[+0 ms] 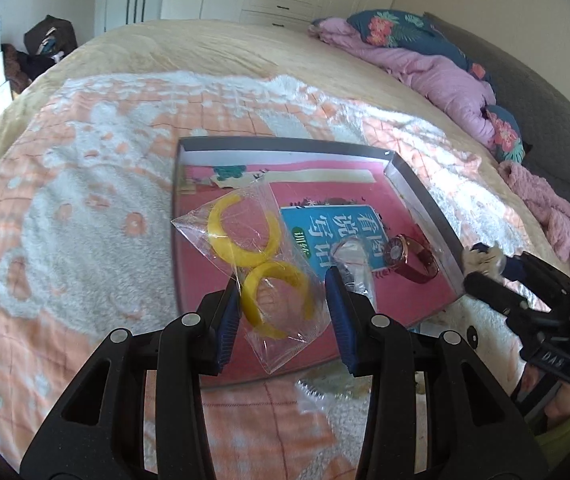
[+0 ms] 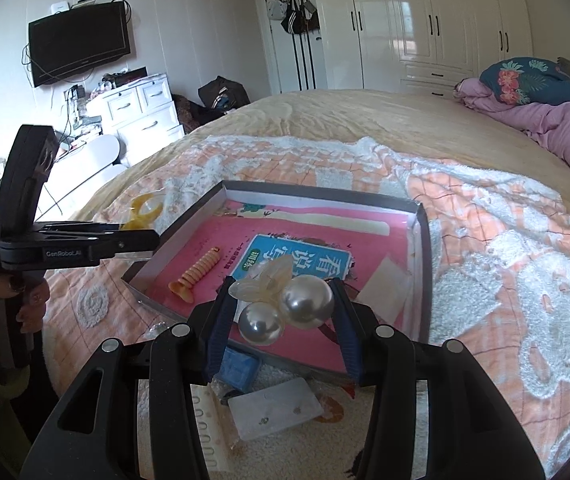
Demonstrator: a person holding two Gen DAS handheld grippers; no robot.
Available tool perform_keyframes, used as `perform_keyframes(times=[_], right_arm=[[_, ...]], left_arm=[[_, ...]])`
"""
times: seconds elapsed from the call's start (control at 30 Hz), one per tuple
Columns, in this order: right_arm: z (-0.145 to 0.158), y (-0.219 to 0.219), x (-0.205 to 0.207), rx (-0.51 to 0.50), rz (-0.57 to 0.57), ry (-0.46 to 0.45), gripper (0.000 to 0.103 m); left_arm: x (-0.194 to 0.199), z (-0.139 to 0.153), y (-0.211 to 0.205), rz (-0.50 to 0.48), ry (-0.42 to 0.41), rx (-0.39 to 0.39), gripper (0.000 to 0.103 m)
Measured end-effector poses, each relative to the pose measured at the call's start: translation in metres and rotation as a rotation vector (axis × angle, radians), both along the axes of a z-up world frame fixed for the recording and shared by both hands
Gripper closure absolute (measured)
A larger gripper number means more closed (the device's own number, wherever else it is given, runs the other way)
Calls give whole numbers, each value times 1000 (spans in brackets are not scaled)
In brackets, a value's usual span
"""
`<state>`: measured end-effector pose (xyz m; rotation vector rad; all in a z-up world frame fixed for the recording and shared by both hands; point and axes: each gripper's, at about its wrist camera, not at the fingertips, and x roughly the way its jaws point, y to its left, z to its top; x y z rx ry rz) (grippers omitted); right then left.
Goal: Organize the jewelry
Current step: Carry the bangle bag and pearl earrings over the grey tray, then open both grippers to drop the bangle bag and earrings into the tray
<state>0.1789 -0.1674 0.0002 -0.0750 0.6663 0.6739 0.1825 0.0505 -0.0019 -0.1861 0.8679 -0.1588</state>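
Note:
A shallow grey box [image 1: 425, 196] with a pink book inside lies on the bed; it also shows in the right wrist view [image 2: 317, 194]. My left gripper [image 1: 283, 280] is shut on a clear bag with two yellow bangles [image 1: 261, 252], held above the box's left side. My right gripper [image 2: 283, 292] is shut on a pearl hair clip [image 2: 285, 304] over the box's near edge. A red-strap watch [image 1: 409, 256] and an orange spiral hair tie [image 2: 199, 272] lie in the box.
Small packets [image 2: 273, 410] and a blue item [image 2: 239, 366] lie on the orange-and-white blanket [image 1: 85, 208] before the box. A purple quilt [image 1: 437, 68] and floral pillows sit far right. A dresser [image 2: 137, 108] stands beyond the bed.

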Motion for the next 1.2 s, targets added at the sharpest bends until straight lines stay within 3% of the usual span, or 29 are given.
perform_keyframes(times=[0.6, 1.2], right_arm=[[-38, 29, 21, -61, 14, 99, 58], [-40, 27, 18, -51, -5, 139, 57]], left_arm=[[36, -35, -23, -106, 110, 43, 70], [31, -28, -25, -108, 78, 60, 67]])
